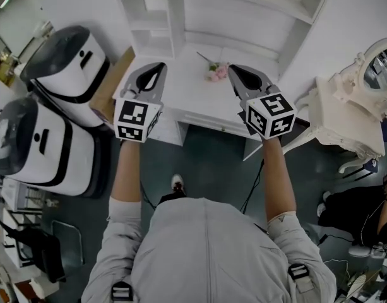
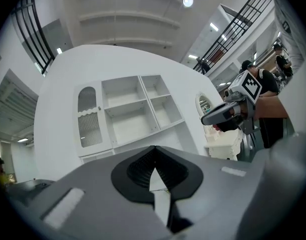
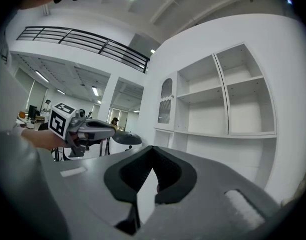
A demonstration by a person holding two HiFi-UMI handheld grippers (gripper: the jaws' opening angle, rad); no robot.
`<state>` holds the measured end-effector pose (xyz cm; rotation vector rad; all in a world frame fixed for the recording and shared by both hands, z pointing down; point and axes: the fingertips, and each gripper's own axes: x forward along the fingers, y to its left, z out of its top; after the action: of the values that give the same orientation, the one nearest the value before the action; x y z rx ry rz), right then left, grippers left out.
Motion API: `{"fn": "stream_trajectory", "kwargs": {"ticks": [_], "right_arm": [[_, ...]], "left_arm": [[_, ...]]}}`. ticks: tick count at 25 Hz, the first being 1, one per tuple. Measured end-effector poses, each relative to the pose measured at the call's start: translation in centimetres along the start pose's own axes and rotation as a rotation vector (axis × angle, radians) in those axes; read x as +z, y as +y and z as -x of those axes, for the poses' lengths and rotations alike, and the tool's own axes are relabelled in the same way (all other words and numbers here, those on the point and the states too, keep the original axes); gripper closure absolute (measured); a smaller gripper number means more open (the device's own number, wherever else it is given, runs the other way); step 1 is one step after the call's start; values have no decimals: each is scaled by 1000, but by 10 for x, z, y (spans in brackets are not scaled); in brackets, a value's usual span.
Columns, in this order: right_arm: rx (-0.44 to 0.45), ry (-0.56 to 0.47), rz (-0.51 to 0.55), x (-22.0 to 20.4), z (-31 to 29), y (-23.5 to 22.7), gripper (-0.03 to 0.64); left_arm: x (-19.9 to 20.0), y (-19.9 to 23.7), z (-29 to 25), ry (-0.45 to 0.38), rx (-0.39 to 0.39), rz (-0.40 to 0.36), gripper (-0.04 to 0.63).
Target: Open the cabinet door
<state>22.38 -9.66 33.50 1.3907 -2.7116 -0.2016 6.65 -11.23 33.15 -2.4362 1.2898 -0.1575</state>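
Left claw [image 1: 159, 67] and right claw [image 1: 232, 68], both pinched together empty, face the tall upright cabinet door [image 2: 88, 116].

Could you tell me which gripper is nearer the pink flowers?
Right. In the head view the right gripper points in just right of the pink flowers; the left gripper is well off to their left.
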Motion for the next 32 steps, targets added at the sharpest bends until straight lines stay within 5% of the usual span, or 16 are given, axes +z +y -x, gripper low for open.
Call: {"fn": "stream_trajectory", "kwargs": {"ticks": [27,32], "right_arm": [[-53,15,-35,9,-215,-48,615],[-58,9,-30,20,-251,-55,614]], "left_arm": [[-82,169,-120,56,-65,30,577],[-81,205,-142,7,-59,27,577]]}}
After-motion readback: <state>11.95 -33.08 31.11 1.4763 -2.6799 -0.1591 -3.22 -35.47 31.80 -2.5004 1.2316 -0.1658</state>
